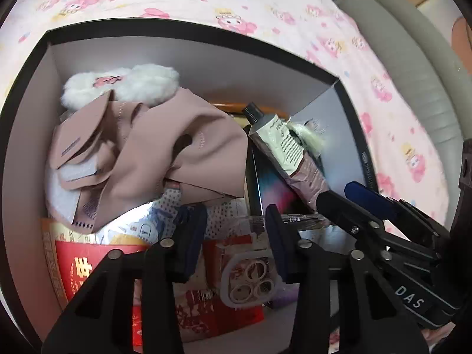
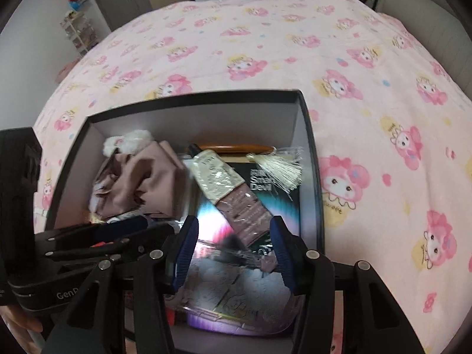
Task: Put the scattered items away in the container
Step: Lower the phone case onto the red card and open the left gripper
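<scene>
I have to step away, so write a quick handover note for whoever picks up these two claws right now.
Left claw: open, holding nothing, poised over the near end of the box.
Right claw: open, its fingers either side of the tail of the hand-cream tube; whether they touch it is unclear.
In the box: the tube, leaning, pink masks, white fluffy item, cream tassel, phone case, red packets.
Done: those things are in the box.
Left: no loose items show on the pink bedspread; check outside both views.
</scene>
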Action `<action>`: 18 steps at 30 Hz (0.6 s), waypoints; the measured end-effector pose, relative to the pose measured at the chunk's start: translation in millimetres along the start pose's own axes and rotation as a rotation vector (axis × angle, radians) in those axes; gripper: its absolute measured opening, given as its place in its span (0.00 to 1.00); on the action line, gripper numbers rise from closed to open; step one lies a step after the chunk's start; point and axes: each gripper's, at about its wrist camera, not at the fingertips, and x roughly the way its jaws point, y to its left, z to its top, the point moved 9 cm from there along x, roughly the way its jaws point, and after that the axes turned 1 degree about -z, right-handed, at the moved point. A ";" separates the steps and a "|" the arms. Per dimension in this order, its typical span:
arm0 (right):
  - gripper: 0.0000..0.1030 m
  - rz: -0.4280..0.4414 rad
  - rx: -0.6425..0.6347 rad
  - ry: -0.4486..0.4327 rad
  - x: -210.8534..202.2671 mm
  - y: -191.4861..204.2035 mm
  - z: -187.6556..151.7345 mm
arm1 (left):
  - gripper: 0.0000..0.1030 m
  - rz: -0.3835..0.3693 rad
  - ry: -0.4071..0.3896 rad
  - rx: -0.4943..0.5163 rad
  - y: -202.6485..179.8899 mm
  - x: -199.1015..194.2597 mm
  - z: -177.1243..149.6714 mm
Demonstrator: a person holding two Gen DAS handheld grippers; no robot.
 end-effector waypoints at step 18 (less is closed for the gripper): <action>0.40 0.014 -0.064 0.124 -0.8 2.6 -40.0 | 0.36 -0.016 0.016 0.036 12.9 -13.7 -8.0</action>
